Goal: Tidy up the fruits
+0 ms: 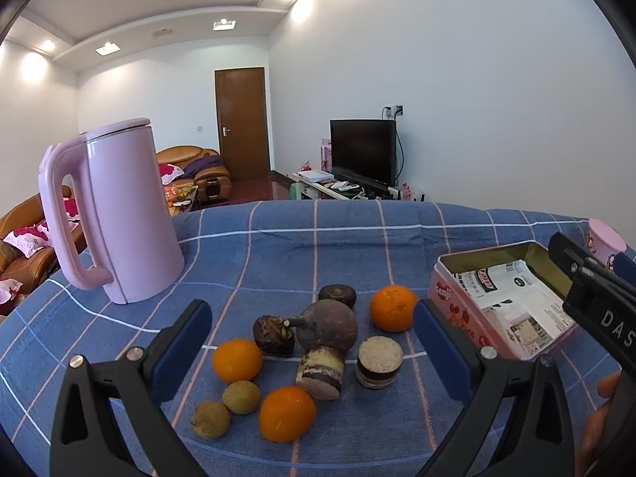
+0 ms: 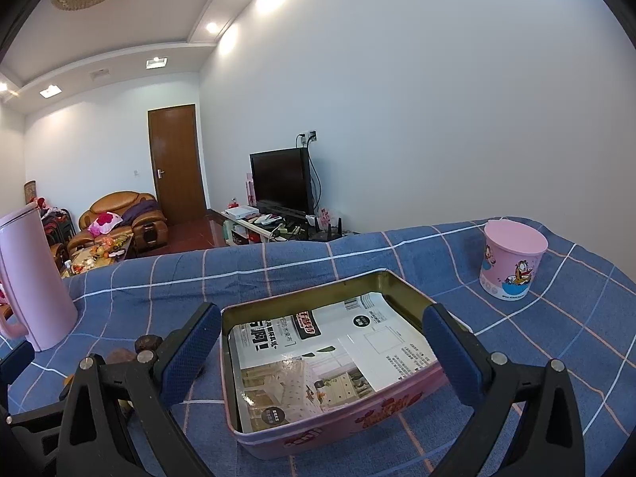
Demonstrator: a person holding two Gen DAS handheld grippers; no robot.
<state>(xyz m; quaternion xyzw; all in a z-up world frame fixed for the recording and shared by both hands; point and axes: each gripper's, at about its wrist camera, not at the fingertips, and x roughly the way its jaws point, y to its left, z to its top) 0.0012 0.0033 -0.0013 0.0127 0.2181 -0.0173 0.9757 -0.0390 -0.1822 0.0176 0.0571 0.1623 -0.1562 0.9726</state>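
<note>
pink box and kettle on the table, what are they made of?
Pink box: looks like printed tinplate; thin rolled rim, dull gold metallic inner walls, paper sheet lining the floor. Kettle: likely matte pink plastic shell, moulded handle; the silvery ring under the lid suggests a steel liner, unconfirmed.

Left gripper (image 1: 312,326): jaws wide apart, nothing between the pads, fingers (image 1: 181,342) reaching up from lower frame. Right gripper (image 2: 322,338): jaws also spread wide, gripping nothing, fingers (image 2: 451,353) in lower frame. In the left wrist view the right gripper's body sits at right edge, person's hand (image 1: 604,413) behind it.
</note>
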